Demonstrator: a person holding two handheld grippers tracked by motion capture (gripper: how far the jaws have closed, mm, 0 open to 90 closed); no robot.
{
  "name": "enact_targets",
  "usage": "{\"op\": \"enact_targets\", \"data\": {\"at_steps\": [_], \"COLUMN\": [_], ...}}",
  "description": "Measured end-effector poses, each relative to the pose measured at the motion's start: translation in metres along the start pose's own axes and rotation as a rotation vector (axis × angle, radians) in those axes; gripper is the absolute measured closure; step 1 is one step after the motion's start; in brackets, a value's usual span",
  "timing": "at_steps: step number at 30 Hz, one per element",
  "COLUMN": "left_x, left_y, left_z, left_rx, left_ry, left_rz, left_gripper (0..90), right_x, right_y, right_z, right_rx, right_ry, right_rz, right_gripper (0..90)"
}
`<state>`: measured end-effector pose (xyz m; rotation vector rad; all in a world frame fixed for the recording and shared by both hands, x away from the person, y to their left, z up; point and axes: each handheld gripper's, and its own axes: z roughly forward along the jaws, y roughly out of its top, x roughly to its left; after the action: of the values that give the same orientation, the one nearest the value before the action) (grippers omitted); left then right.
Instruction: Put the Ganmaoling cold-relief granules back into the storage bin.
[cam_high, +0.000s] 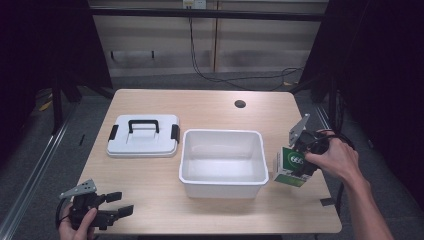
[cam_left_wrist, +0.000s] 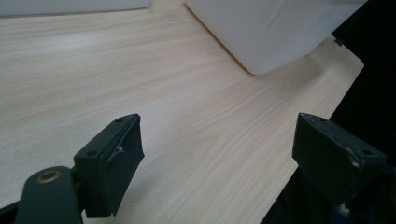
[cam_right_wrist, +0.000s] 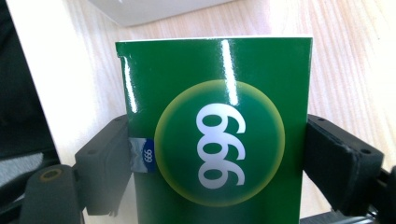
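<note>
We see the green box (cam_right_wrist: 217, 140) cut off at the right gripper view's lower edge, its base hidden behind the person's hand (cam_high: 336, 159) from above.

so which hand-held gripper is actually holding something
The right hand-held gripper: its jaws clamp the green box. The left hand-held gripper is open over bare table.

Green box (cam_right_wrist: 215, 135) showing glossy dk green face w/ yellow-green ringed circle, white "999" print inside; small blue label w/ white digits sitting at one edge. In high view its side panels reading white. Bin (cam_high: 222, 162) looking plain white thruout. Lid (cam_high: 143, 136) showing white w/ black handle + black side clips. Table (cam_high: 200, 105) showing pale wood grain, fine lengthwise streaks. Both grippers' jaws appearing matte black; grey plates on top.
</note>
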<state>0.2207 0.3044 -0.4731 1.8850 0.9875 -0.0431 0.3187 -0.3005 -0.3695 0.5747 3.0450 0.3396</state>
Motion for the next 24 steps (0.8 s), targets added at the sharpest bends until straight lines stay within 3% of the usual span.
{"op": "enact_targets", "data": {"at_steps": [4,6,9,15,21,24], "left_x": [0.000,0.000,0.000,0.000,0.000,0.000], "left_y": [0.000,0.000,0.000,0.000,0.000,0.000], "left_z": [0.000,0.000,0.000,-0.001,-0.001,-0.001], "left_rx": [0.000,0.000,-0.001,-0.010,-0.006,-0.006], "left_ry": [-0.003,-0.003,-0.002,-0.002,0.000,0.001], "left_rz": [0.001,0.001,0.004,-0.001,0.000,-0.002], "left_gripper": [16.2,16.2,16.2,16.2,16.2,16.2], "right_x": [0.001,0.000,0.002,0.002,0.003,0.005], "right_y": [-0.009,-0.011,-0.016,-0.024,-0.028,-0.029], "right_z": [-0.005,-0.007,-0.014,-0.023,-0.029,-0.037], "right_rx": [-0.034,-0.044,-0.072,-0.194,-0.212,-0.249], "right_ry": [0.008,0.006,0.024,0.038,0.040,0.029], "right_rz": [0.043,0.033,0.057,0.062,0.063,0.055], "right_gripper": [15.9,15.9,15.8,15.9,15.9,15.9]}}
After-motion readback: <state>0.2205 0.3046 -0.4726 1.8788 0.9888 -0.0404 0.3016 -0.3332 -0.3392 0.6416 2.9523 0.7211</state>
